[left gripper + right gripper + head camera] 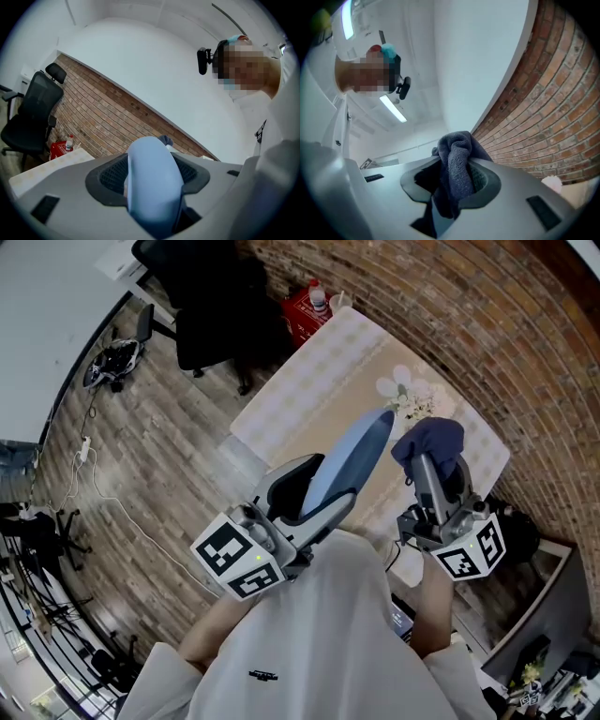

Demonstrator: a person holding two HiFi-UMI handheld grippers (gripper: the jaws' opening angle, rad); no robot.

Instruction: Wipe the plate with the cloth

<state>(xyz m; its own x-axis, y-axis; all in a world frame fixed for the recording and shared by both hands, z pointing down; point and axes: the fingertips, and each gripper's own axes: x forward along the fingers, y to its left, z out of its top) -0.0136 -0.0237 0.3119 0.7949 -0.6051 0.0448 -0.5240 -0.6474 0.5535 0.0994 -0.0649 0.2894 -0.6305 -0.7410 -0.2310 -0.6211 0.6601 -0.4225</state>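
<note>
My left gripper (314, 486) is shut on a light blue plate (354, 457), held on edge and raised above the table. In the left gripper view the plate (152, 180) fills the gap between the jaws, seen edge-on. My right gripper (439, 474) is shut on a dark blue cloth (429, 444), bunched above the jaws beside the plate's far end. In the right gripper view the cloth (457, 173) hangs in folds between the jaws. Both grippers point upward toward the ceiling.
A table with a pale checked cloth (323, 371) lies below, with white flowers (408, 395) on it. A red box and bottle (307, 310) stand by the brick wall (450, 315). A black office chair (211, 306) sits at the table's left. Cables (94, 474) cross the wooden floor.
</note>
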